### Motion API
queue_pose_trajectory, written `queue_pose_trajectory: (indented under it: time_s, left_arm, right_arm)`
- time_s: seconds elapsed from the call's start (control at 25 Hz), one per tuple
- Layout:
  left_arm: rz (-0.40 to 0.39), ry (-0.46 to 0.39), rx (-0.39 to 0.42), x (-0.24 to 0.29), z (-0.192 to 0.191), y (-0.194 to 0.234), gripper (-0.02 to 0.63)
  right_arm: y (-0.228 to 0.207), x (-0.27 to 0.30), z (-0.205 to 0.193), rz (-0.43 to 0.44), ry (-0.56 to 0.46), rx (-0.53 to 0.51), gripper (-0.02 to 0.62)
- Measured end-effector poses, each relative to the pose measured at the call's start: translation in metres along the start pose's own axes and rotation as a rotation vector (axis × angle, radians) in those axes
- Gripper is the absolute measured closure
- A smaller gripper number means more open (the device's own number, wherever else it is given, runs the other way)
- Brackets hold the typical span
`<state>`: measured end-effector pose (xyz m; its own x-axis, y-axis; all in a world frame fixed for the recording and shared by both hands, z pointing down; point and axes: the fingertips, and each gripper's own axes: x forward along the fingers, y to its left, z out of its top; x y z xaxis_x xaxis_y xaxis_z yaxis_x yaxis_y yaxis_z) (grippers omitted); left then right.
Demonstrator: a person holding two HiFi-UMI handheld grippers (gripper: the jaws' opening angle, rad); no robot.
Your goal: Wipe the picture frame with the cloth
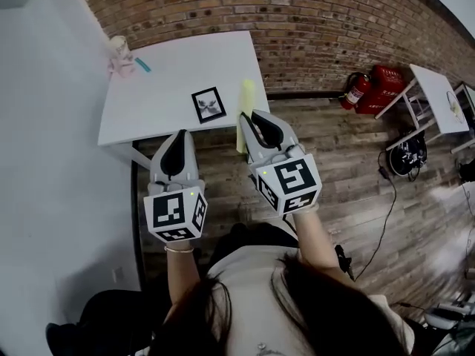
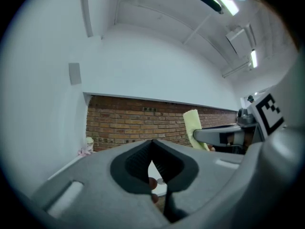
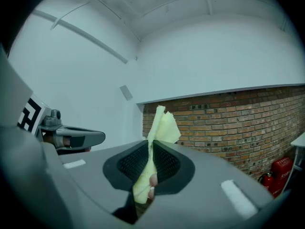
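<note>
The white surface (image 1: 171, 73) stands against the brick wall, and the picture frame (image 1: 208, 104) lies flat on it, close to its near edge.

Both grippers are held level, short of that edge and nearer to the person than the frame. The right gripper (image 1: 249, 119) is just to the right of the frame. Its jaws are clamped on the yellow cloth (image 1: 244, 99), which pokes out past the tips in a long folded strip. In the right gripper view the cloth (image 3: 161, 128) is pinched between the ribbed pads of this gripper (image 3: 151, 147) with a good free length beyond them. The left gripper (image 1: 180, 133) sits nearer than the frame and to its left, jaws together with nothing between them.

The step in hand looks like bringing the cloth to the frame. To do it well, the right gripper probably needs to tip down so the free end of the cloth lies across the face of the frame. The cloth should do the rubbing, not the hard jaw tips. The frame looks light and may skate, so the left gripper's closed tips could press on a corner while the strokes stay short.

A pink object (image 1: 119, 54) and a blue item (image 1: 142, 65) sit at the far left corner, well away from the frame.
</note>
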<state>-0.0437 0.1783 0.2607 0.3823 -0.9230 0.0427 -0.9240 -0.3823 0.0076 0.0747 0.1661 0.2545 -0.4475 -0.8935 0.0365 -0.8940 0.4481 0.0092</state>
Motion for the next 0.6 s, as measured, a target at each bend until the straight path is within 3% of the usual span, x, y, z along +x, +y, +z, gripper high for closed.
queue_pose_trajectory:
  time_s: [0.36, 0.6]
  left_arm:
    - [-0.023, -0.017, 0.0, 0.014, -0.004, 0.01, 0.606]
    - [-0.018, -0.021, -0.009, 0.031, -0.009, 0.018, 0.606]
  right_arm:
    - [-0.011, 0.013, -0.012, -0.028, 0.029, 0.015, 0.56]
    - [-0.016, 0.034, -0.022, 0.009, 0.049, -0.037, 0.56]
